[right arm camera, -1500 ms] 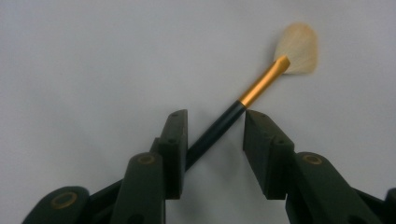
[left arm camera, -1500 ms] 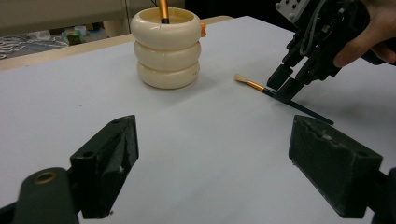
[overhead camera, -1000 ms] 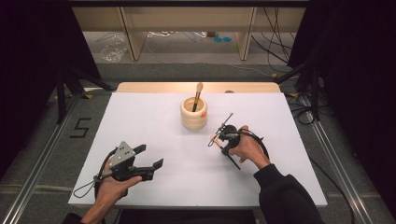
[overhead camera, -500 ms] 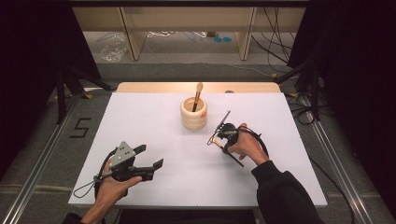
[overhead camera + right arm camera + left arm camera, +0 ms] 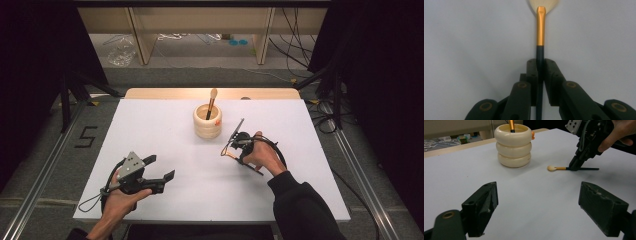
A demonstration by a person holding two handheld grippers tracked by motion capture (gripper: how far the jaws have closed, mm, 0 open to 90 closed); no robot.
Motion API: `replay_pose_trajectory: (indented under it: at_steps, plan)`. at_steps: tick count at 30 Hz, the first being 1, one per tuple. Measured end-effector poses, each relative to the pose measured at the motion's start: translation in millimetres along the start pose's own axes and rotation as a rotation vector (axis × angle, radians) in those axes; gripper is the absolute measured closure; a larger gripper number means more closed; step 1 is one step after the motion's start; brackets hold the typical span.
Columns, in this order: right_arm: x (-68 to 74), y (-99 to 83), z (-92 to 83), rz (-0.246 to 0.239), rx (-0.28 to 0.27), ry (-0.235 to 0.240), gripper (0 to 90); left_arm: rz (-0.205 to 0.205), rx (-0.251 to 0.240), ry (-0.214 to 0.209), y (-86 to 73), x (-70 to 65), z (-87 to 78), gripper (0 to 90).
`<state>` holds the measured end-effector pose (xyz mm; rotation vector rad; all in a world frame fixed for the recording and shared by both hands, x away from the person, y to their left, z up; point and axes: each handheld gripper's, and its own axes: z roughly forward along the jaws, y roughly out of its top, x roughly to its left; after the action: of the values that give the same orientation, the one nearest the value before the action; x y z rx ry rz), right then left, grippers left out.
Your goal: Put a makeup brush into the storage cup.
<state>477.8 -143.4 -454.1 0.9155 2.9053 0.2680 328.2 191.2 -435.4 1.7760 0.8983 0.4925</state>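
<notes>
Right gripper view shows the makeup brush (image 5: 540,27) lying on the white table (image 5: 461,37), its dark handle clamped between the jaws of your right gripper (image 5: 540,65), which have just been closing. Near it stands the ribbed cream holder (image 5: 207,121) with a second brush (image 5: 211,101). Your left gripper (image 5: 537,207) hovers well apart, jaws spread wide on nothing.

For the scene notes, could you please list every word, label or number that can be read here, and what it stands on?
"5": a dark numeral on the grey floor left of the table.
No readable text on the holder, the brush, the left gripper or the right gripper.
The small things on the floor beyond the table are too small and blurred to read.
</notes>
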Motion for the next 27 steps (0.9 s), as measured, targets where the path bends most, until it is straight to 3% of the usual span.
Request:
replay_pose_trajectory:
  at_steps: [2, 5, 9, 11, 12, 27]
  plan:
    - [2.0, 1.0, -1.0, 0.012, 0.016, 0.0, 83.3, -0.012, -0.001, 0.001, -0.2, -0.5, 0.1, 15.9]
    - [2.6, 1.1, -1.0, -0.016, 0.013, -0.014, 83.4, -0.004, -0.001, 0.001, -0.1, 0.3, 0.0, 15.9]
    - [2.3, 0.5, -2.3, -0.019, 0.011, 0.0, 83.4, -0.012, -0.003, 0.003, -0.2, 0.6, -0.2, 15.9]
    - [0.3, -0.5, -2.5, -0.045, -0.001, 0.001, 83.4, -0.002, -0.004, 0.003, 0.1, 1.6, -0.5, 15.9]
    - [1.8, 0.0, -3.5, -0.026, 0.009, 0.004, 83.4, -0.004, -0.004, 0.003, 0.1, 1.5, -0.4, 15.9]
    - [1.6, -0.9, -3.6, -0.07, 0.022, 0.012, 83.4, -0.018, -0.003, 0.007, -0.3, 1.1, -0.4, 16.0]
